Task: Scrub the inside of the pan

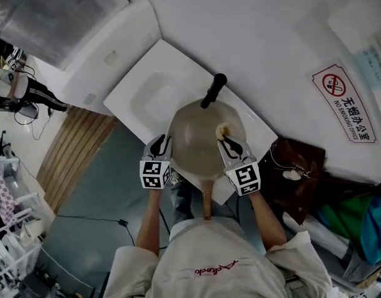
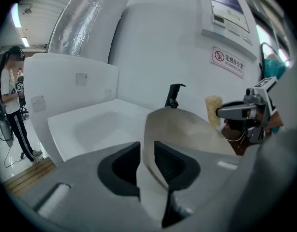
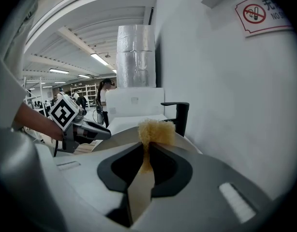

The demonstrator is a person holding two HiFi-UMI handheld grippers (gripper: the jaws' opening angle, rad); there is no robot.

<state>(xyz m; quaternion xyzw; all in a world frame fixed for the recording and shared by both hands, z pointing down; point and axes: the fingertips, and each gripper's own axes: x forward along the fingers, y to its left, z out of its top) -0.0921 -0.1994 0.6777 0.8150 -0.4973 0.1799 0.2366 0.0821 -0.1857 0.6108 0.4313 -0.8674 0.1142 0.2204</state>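
Head view shows the pan [image 1: 200, 143] over the white sink [image 1: 143, 95], with its handle [image 1: 206, 202] pointing to 6 o'clock, toward the person, and the black faucet [image 1: 213, 90] just past its rim at 12 o'clock. The left gripper [image 1: 159, 145] meets the pan's rim at about 9 o'clock. In the left gripper view its fingers [image 2: 169, 163] stand narrowly apart, with the thin wall of the pan between them. The right gripper [image 1: 231, 145] reaches in at 3 o'clock. Its fingers [image 3: 164, 164] pinch a yellow sponge [image 3: 156, 131], squeezing it thin, and the sponge's tuft rests against the pan's inside near 2 o'clock.
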